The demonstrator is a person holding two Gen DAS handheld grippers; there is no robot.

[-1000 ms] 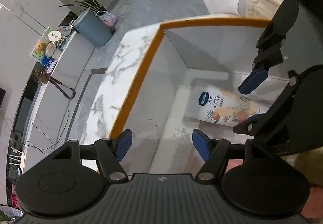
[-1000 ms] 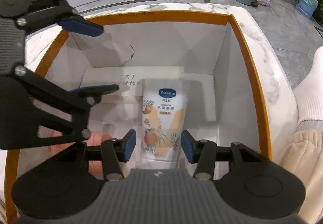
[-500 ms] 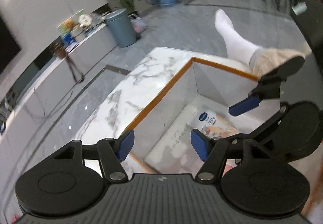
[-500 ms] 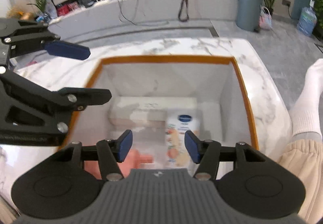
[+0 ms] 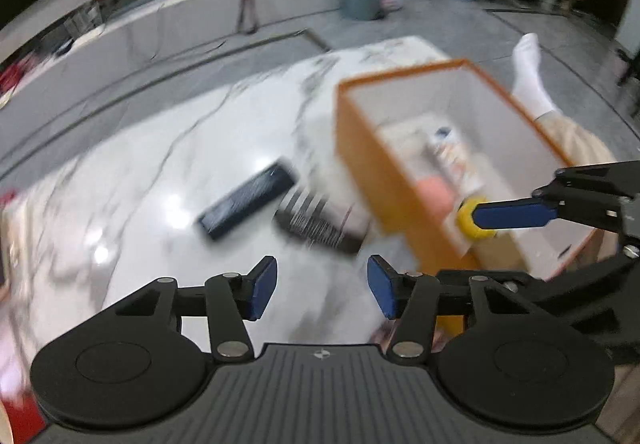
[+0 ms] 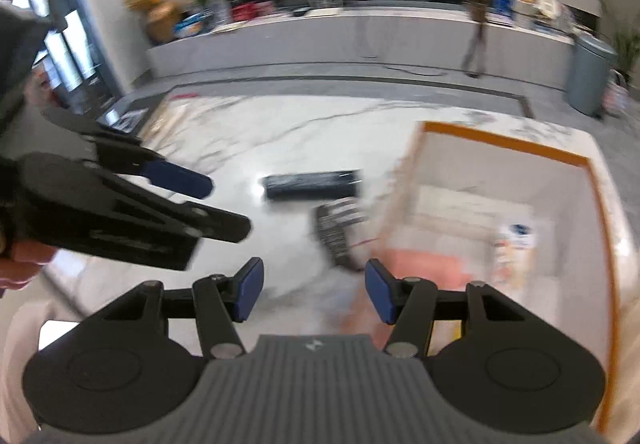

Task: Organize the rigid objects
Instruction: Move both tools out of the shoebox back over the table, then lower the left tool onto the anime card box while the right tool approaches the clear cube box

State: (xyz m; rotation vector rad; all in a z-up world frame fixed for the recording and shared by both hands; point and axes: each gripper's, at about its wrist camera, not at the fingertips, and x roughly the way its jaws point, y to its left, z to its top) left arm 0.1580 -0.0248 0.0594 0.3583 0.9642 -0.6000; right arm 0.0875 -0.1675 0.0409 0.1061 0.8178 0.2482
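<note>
An orange-rimmed white box [image 6: 508, 142] stands on the right of the marble table [image 6: 280, 132]. Inside lie a lotion tube [image 6: 516, 244], a pink item [image 6: 424, 264] and a flat white box [image 6: 460, 204]. The left wrist view also shows the orange-rimmed box [image 5: 360, 148] with something yellow [image 5: 472, 224] in it. On the table just left of the box lie a black oblong case [image 6: 312, 184] [image 5: 248, 200] and a dark comb [image 6: 340, 232] [image 5: 320, 224]. My left gripper [image 5: 322, 286] [image 6: 228, 206] hangs over the table, jaws closing on nothing. My right gripper [image 6: 314, 290] is open and holds nothing, just short of the comb. Both views are blurred.
A long white counter [image 6: 360, 32] with clutter runs along the back wall. A grey bin [image 6: 588, 76] stands on the floor at the right. A person's socked foot [image 5: 528, 72] shows beyond the box. Bare marble lies left of the case.
Both grippers have risen out of the orange-rimmed box and swung left over the table. The left gripper's jaws have narrowed. The black case and the comb have come into view.
</note>
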